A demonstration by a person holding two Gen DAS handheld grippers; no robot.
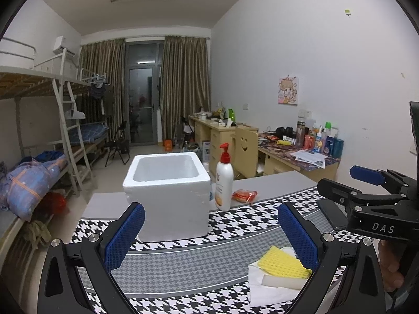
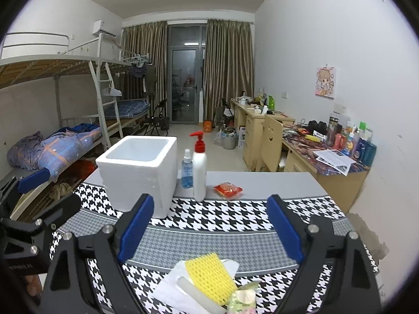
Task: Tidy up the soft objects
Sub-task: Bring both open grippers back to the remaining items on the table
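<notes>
A white foam box (image 1: 167,193) (image 2: 137,172) stands open-topped on the houndstooth mat. A yellow mesh sponge (image 1: 282,263) (image 2: 209,277) lies on white tissue (image 1: 267,285) (image 2: 170,290) at the near edge of the table. A pale green soft packet (image 2: 242,298) lies beside it. My left gripper (image 1: 209,238) is open and empty above the mat, with the sponge by its right finger. My right gripper (image 2: 209,233) is open and empty, just above the sponge; it also shows in the left wrist view (image 1: 366,175).
A white pump bottle (image 1: 224,183) (image 2: 199,170), a blue spray bottle (image 2: 187,168) and a red packet (image 1: 244,195) (image 2: 228,190) stand right of the box. The table's grey far edge (image 2: 262,183) is behind them. Bunk beds are left, desks right.
</notes>
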